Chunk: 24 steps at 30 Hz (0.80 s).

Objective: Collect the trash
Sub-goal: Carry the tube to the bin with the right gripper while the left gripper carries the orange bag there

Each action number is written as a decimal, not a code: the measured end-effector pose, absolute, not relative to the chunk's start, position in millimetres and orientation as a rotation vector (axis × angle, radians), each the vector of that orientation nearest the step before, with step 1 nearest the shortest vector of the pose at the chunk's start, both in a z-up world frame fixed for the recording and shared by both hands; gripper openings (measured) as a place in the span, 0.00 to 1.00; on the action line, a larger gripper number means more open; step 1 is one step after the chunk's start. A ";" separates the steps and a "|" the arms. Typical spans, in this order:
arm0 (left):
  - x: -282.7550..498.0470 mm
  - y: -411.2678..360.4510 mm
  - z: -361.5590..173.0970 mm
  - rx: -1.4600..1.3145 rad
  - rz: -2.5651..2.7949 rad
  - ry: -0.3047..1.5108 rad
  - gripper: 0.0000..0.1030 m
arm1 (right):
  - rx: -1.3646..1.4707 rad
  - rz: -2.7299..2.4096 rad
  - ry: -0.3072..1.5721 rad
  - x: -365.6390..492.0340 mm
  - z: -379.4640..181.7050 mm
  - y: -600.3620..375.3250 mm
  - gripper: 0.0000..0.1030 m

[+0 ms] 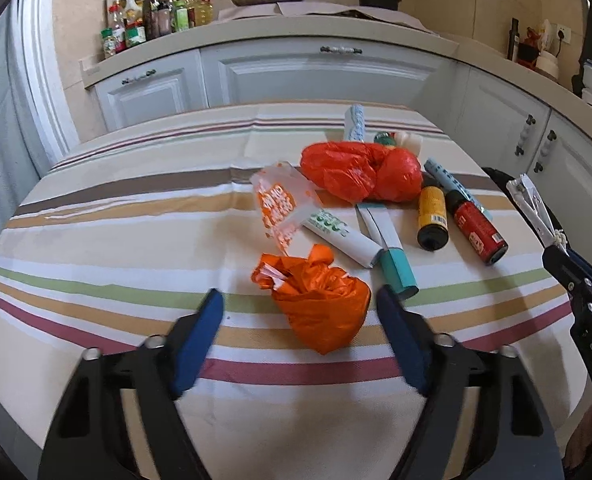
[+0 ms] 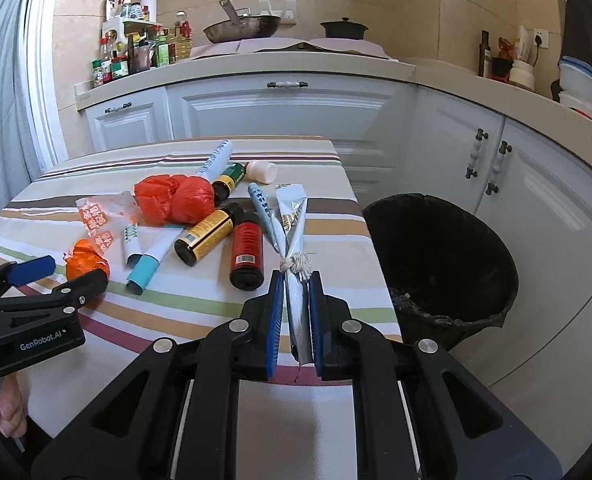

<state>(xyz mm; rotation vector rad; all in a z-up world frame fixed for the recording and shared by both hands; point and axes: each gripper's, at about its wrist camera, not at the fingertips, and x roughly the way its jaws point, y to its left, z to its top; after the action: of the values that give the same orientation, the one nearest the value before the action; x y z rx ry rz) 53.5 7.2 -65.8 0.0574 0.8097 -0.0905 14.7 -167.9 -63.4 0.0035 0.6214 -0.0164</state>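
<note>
Right claw (image 2: 296, 280) grips silver wrapper (image 2: 291, 216) beside table edge (image 2: 370, 240).

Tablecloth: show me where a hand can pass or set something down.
The striped tablecloth lies bare along its window side, left of the printed clear bag and orange bag, and along the near edge. The far strip beyond the red bag is narrow. It is crowded from the red bag across the tubes to the two dark bottles.

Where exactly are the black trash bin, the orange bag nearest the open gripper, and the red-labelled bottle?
black trash bin (image 2: 508, 276): right wrist view, on its right rim.
orange plastic bag (image 1: 320, 308): left wrist view, on its bulging middle.
red-labelled bottle (image 2: 247, 250): right wrist view, on its red label.
</note>
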 end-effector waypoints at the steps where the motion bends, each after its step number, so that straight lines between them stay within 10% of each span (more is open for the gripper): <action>1: 53.7 6.2 -67.1 0.062 -0.097 0.816 0.58 | 0.005 -0.017 0.622 15.0 -63.8 -168.7 0.12; 4: 54.0 4.7 -70.3 0.070 -0.109 0.828 0.45 | 0.008 -0.017 0.625 16.8 -64.9 -170.3 0.12; 24: 53.8 -36.6 -17.2 0.111 -0.189 0.662 0.44 | 0.025 -0.126 0.579 24.7 -46.3 -213.7 0.12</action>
<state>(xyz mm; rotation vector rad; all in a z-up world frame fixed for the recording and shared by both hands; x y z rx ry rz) 53.8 -36.6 -17.2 0.1111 0.6621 -0.1885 24.7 -213.7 -46.3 0.0250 0.5788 -0.1264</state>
